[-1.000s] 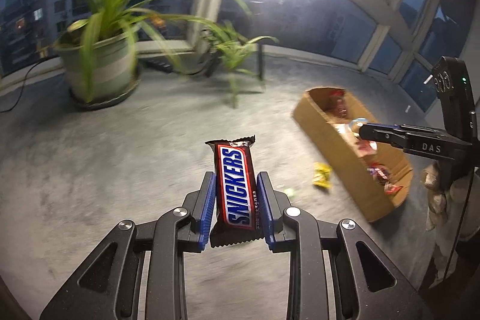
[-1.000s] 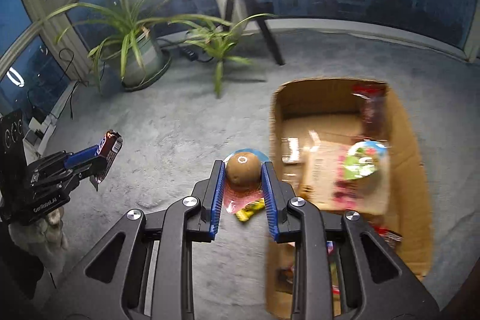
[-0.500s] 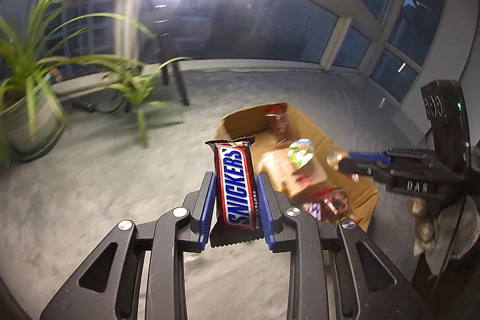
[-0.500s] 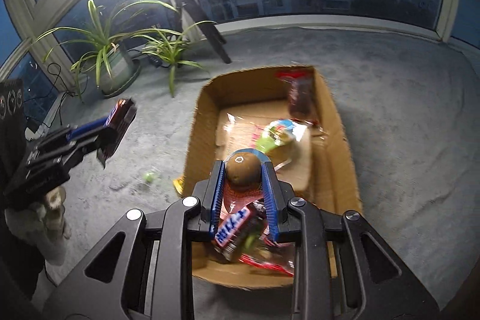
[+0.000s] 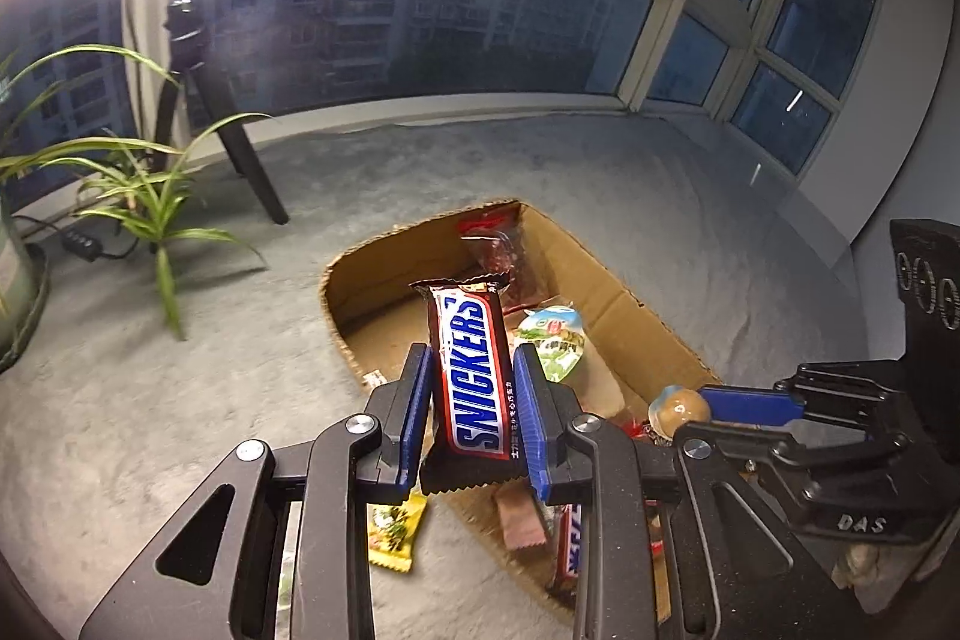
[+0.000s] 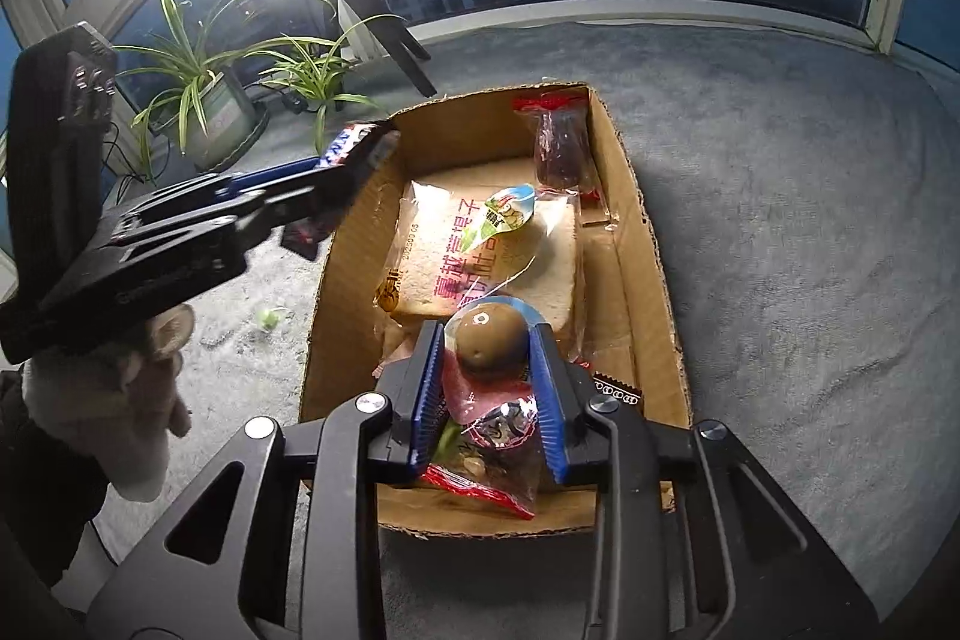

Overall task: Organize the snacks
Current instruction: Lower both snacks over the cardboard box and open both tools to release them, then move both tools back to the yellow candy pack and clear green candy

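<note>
My left gripper (image 5: 472, 355) is shut on an upright Snickers bar (image 5: 477, 382) and hovers at the left rim of the open cardboard box (image 5: 630, 316). In the right wrist view, that bar (image 6: 348, 139) hangs over the box's left wall (image 6: 336, 280). My right gripper (image 6: 487, 334) holds a brown egg-shaped snack (image 6: 489, 340) in clear wrap over the near end of the box. Its jaws are opening, with the snack still between the pads. The box holds a bread pack (image 6: 456, 256), a green-lidded cup (image 6: 510, 214), a red-topped bag (image 6: 561, 142) and several small wrappers.
On the grey carpet left of the box lie a yellow packet (image 5: 393, 532) and a small green candy (image 6: 268, 319). Potted plants (image 6: 204, 100) and tripod legs (image 6: 408, 58) stand by the windows. A gloved hand (image 6: 144, 400) holds the left gripper.
The left gripper has carried the Snickers bar across the carpet to the box's left rim. The right gripper has moved from the box's left side to over its near end.
</note>
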`<state>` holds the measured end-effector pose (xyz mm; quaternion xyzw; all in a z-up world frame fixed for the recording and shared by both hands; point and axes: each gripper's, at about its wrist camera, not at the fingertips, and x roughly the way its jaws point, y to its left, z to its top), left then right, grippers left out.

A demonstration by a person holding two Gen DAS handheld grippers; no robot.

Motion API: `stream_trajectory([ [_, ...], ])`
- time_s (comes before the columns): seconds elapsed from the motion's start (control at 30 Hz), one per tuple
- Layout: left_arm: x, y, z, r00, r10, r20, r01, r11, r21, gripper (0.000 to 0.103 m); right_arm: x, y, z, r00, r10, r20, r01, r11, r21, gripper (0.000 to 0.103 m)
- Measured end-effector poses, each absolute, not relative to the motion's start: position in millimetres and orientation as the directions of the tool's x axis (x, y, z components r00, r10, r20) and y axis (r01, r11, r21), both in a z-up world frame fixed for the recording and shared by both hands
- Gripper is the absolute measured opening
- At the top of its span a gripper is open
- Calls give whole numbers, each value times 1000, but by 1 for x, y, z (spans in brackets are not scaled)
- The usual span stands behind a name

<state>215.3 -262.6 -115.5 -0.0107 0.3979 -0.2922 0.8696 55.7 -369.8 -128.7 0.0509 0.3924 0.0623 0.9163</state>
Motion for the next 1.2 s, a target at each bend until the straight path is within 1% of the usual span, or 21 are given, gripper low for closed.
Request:
stream_trajectory([
  [0.13,217,-268,-116,510,-514,-689,500,830,-249,26,54,-370,-129,687,154,-710,-73,987,144,33],
  [0.2,219,-269,-116,506,-514,-693,498,830,-251,29,53,-370,-128,689,148,-710,-69,988,140,36],
  [0.23,219,-269,-115,509,-512,-692,497,831,-249,31,53,-370,-128,691,150,-707,-69,988,142,39],
  [0.37,217,-263,-110,517,-517,-682,497,830,-253,31,48,-366,-123,705,138,-696,-67,990,128,55],
  [0.67,211,-228,-103,534,-517,-669,478,837,-266,31,36,-350,-118,715,166,-679,-79,984,158,56],
  [0.87,201,-191,-106,537,-508,-674,453,847,-277,31,19,-330,-116,727,221,-650,-104,971,214,56],
  [1.03,192,-160,-114,530,-493,-690,431,857,-281,31,4,-302,-115,733,294,-614,-154,950,271,56],
  [1.2,184,-140,-132,499,-482,-720,438,857,-270,31,-1,-266,-127,722,327,-610,-175,939,297,56],
])
